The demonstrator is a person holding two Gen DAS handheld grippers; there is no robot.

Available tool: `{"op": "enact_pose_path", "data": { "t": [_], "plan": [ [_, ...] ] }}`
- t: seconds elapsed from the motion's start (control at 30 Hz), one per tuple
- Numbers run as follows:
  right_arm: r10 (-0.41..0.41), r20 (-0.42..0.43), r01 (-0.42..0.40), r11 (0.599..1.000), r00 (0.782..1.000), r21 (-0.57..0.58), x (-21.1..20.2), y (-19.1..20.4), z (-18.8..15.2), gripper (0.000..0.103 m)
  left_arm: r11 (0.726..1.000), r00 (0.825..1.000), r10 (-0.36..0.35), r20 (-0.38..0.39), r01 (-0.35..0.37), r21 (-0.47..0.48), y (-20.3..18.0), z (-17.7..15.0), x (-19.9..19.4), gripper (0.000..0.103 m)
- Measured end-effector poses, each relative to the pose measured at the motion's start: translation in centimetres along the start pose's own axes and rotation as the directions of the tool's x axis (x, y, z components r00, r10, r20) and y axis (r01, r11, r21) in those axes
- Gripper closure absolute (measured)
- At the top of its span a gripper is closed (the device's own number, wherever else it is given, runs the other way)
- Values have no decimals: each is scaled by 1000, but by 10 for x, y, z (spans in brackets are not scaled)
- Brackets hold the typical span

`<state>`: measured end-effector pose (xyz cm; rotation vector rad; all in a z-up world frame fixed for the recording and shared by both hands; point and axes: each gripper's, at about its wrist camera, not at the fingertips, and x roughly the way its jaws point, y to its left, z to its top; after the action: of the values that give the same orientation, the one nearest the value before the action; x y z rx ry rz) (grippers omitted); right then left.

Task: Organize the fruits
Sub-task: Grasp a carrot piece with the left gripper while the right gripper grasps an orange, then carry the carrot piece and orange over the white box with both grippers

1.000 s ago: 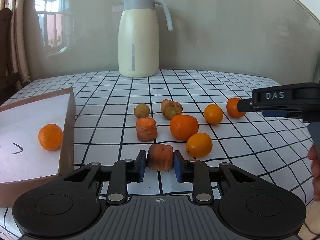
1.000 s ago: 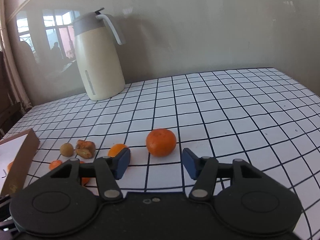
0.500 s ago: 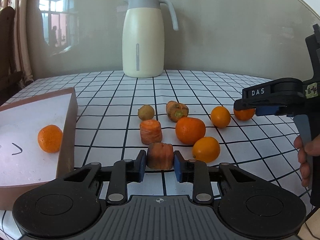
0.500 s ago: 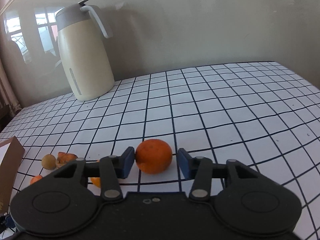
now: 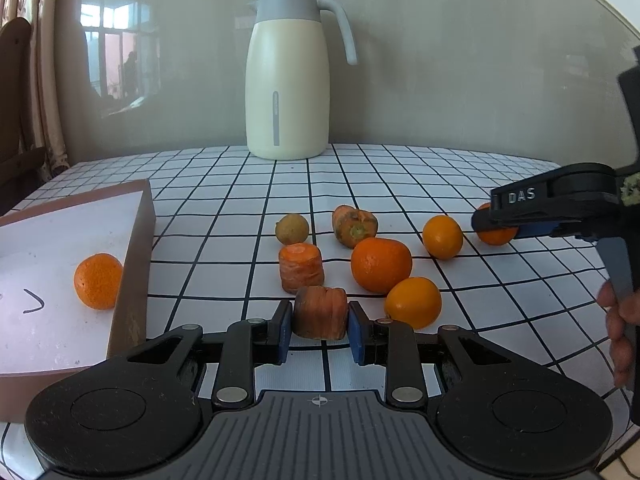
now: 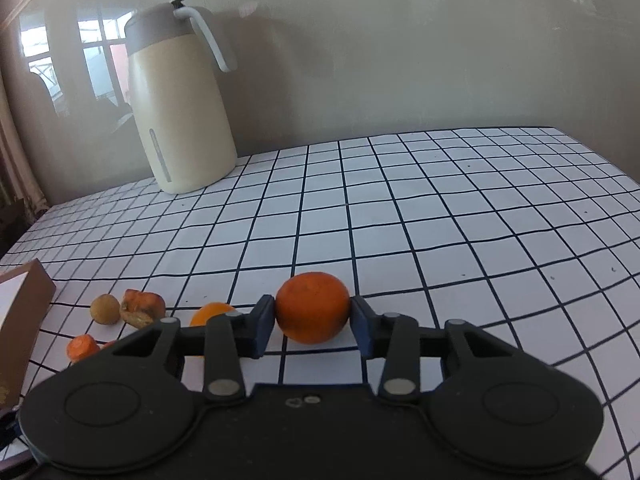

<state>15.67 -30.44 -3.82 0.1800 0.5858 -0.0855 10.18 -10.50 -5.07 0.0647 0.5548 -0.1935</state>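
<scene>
My left gripper (image 5: 319,330) is shut on a brown-orange carrot chunk (image 5: 320,312) low over the checked table. Beyond it lie another carrot chunk (image 5: 301,267), a carrot top (image 5: 354,226), a small brown fruit (image 5: 292,229) and three oranges (image 5: 381,265), (image 5: 413,302), (image 5: 442,237). One orange (image 5: 98,281) lies in the brown-rimmed white box (image 5: 136,248) at the left. My right gripper (image 6: 313,326) is shut on an orange (image 6: 313,306); it also shows in the left wrist view (image 5: 496,234), gripped at the right.
A cream thermos jug (image 5: 286,80) stands at the back of the table against the wall; it also shows in the right wrist view (image 6: 180,104). The checked tablecloth (image 6: 460,208) stretches right and back. A wooden chair (image 5: 16,112) stands beyond the left edge.
My right gripper moved forward around the orange and closed on it. My left gripper stays shut on the carrot chunk and has shifted slightly.
</scene>
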Motion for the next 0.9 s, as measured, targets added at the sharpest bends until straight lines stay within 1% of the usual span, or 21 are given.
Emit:
{"op": "enact_pose_path", "data": {
  "t": [0.23,0.4,0.67,0.9],
  "plan": [
    [32,17,-32,1000,999,1,-25,-1,-8,71,1000,1000,-13,-5,13,-6,1,2,-4,74],
    [65,39,-64,998,997,-29,-51,9,-17,71,1000,1000,-21,20,21,8,2,2,-14,74],
    [111,38,-109,993,993,-43,-88,25,-43,71,999,998,-37,55,36,27,7,1,-37,74],
    [146,70,-143,988,987,-49,-113,39,-56,71,998,993,-38,115,32,47,20,2,-63,74]
  ]
}}
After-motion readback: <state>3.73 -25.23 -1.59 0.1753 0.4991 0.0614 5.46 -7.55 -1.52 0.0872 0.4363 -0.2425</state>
